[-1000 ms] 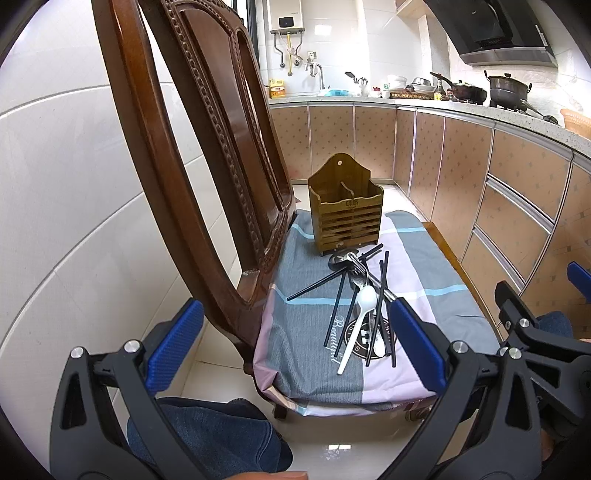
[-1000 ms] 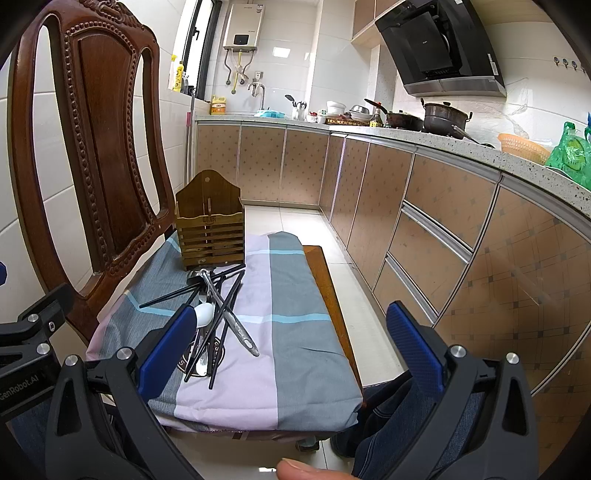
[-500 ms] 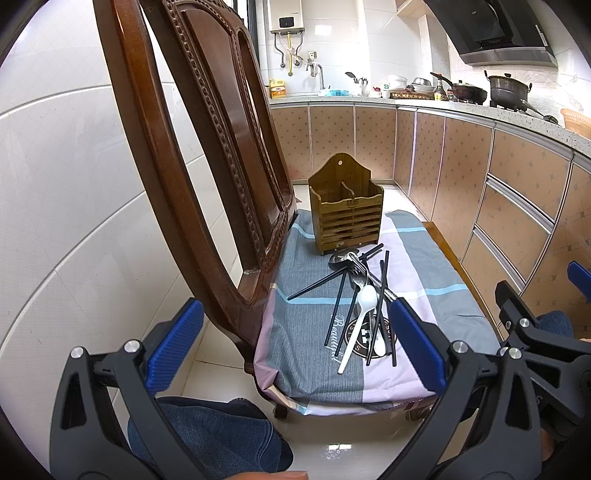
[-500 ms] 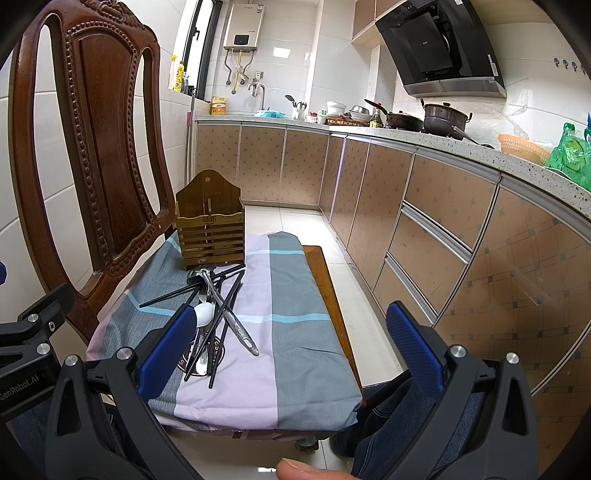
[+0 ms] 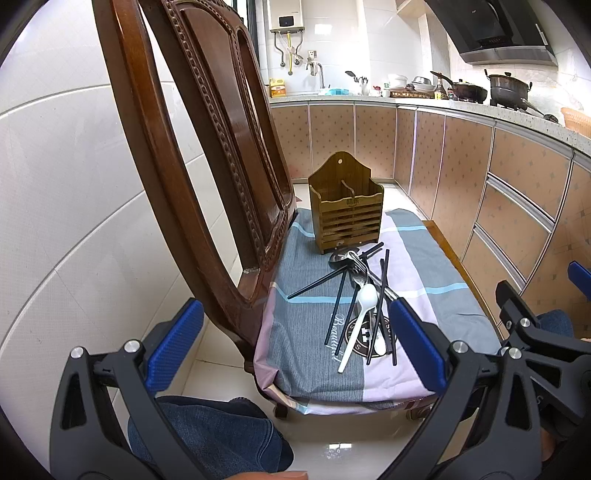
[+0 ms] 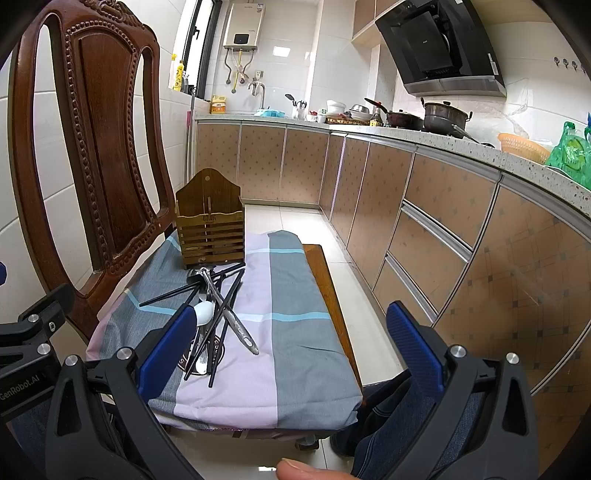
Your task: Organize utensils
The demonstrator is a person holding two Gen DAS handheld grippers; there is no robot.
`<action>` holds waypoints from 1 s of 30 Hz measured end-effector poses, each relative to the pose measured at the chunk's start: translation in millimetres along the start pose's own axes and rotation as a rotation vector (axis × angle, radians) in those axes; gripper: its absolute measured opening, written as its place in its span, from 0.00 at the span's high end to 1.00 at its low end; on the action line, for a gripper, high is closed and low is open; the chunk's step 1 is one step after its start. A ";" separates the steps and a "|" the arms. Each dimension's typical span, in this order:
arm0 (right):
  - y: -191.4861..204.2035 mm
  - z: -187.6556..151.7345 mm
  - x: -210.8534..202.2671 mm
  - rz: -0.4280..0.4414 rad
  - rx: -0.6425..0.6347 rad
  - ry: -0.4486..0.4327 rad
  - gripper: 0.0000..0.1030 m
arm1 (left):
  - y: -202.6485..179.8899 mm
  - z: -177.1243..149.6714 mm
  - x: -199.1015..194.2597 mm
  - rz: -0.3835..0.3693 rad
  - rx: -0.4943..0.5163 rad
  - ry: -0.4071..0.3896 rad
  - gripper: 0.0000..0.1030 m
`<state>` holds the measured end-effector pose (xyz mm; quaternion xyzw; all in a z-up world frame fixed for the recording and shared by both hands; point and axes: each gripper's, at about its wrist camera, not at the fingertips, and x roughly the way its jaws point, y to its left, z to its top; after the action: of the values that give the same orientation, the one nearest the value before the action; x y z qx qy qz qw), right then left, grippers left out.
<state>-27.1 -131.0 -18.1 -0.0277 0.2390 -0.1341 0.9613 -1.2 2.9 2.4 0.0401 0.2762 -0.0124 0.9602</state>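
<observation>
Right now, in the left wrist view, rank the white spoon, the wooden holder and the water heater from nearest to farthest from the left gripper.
1. White spoon: on the cloth near the seat's front edge, just ahead of the left gripper, toward its right finger.
2. Wooden holder: at the back of the seat, beyond the pile.
3. Water heater: high on the far wall, above the counter.
</observation>
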 end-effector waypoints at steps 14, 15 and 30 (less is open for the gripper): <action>0.0 0.1 -0.3 -0.001 0.000 -0.002 0.02 | 0.2 0.2 -0.2 0.000 0.001 0.000 0.04; -0.1 0.1 -0.2 -0.001 0.000 -0.001 0.02 | -0.1 0.0 0.0 0.000 0.001 0.000 0.04; -0.2 -3.9 -0.6 0.001 0.000 0.000 0.02 | 3.9 -2.7 2.9 0.001 0.003 0.003 0.04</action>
<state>-29.5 -130.9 -21.3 -0.0277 0.2391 -0.1335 0.9614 0.0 7.0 -1.2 0.0414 0.2775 -0.0123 0.9598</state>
